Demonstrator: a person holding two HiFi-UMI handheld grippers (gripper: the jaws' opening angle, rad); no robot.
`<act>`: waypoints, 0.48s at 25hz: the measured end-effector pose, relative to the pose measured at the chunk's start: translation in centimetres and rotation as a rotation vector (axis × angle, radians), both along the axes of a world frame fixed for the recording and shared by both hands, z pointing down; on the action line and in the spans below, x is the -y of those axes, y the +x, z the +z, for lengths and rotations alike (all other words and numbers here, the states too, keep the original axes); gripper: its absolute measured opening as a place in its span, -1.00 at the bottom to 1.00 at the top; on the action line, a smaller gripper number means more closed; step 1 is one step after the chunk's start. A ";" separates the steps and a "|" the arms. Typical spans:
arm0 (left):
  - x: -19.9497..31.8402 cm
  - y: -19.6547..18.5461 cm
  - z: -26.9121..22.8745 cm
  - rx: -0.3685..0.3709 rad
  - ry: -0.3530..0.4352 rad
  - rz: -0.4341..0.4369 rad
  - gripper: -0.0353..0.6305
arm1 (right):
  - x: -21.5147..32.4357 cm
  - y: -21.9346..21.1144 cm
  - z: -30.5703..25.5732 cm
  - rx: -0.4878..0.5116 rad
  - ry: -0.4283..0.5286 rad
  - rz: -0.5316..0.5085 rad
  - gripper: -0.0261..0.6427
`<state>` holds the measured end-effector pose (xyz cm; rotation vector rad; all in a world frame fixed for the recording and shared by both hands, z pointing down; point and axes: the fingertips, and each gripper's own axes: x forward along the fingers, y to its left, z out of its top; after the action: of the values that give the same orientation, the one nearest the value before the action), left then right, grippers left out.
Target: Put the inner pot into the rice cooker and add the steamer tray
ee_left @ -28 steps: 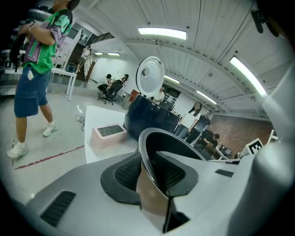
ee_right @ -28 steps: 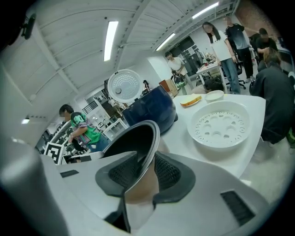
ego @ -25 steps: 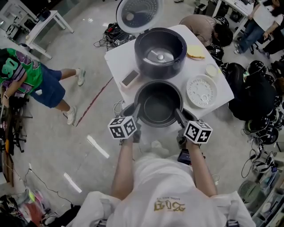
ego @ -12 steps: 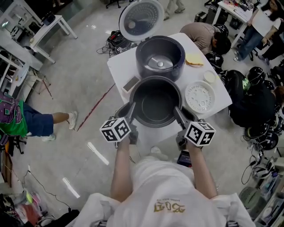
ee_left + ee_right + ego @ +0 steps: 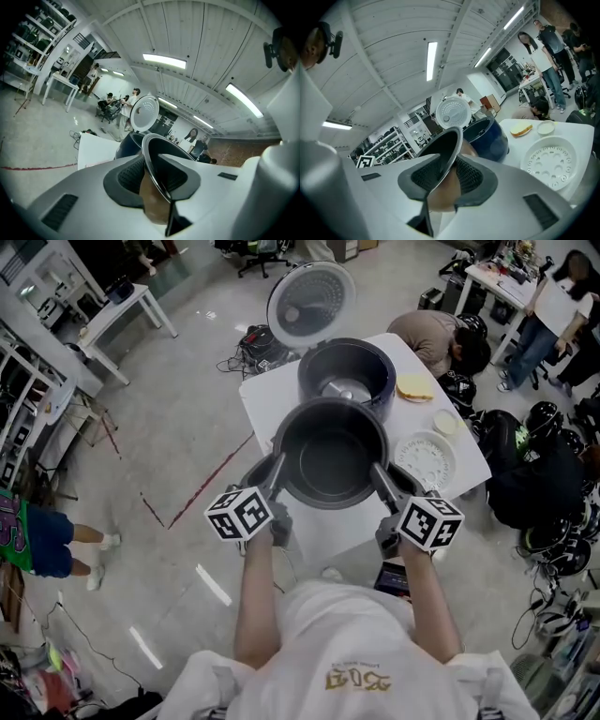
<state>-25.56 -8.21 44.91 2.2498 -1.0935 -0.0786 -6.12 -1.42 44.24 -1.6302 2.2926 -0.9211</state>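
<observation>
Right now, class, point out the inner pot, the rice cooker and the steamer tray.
inner pot (image 5: 330, 465), head view, inside bottom.
rice cooker (image 5: 364, 360), head view, inner wall.
steamer tray (image 5: 429, 457), head view, perforated middle.

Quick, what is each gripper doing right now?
Left gripper: shut on the inner pot rim.
Right gripper: shut on the inner pot rim, opposite side.

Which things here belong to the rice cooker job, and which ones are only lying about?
Job: dark round metal inner pot; dark blue rice cooker with open lid; white round perforated steamer tray.
Lying about: yellow sponge-like piece; small white dish.
</observation>
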 end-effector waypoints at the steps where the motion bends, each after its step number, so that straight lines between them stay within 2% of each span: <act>1: 0.1 -0.1 -0.4 -0.002 0.003 -0.001 -0.59 | 0.2 -0.1 -0.4 -0.001 0.004 -0.002 -0.58; 12: 2.7 -0.9 -4.9 -0.044 0.066 0.001 -0.59 | 2.8 -0.8 -5.1 -0.015 0.090 -0.022 -0.58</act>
<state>-26.46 -10.93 40.03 2.2958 -1.0808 -0.1653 -6.91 -4.26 39.18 -1.5841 2.3301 -0.8003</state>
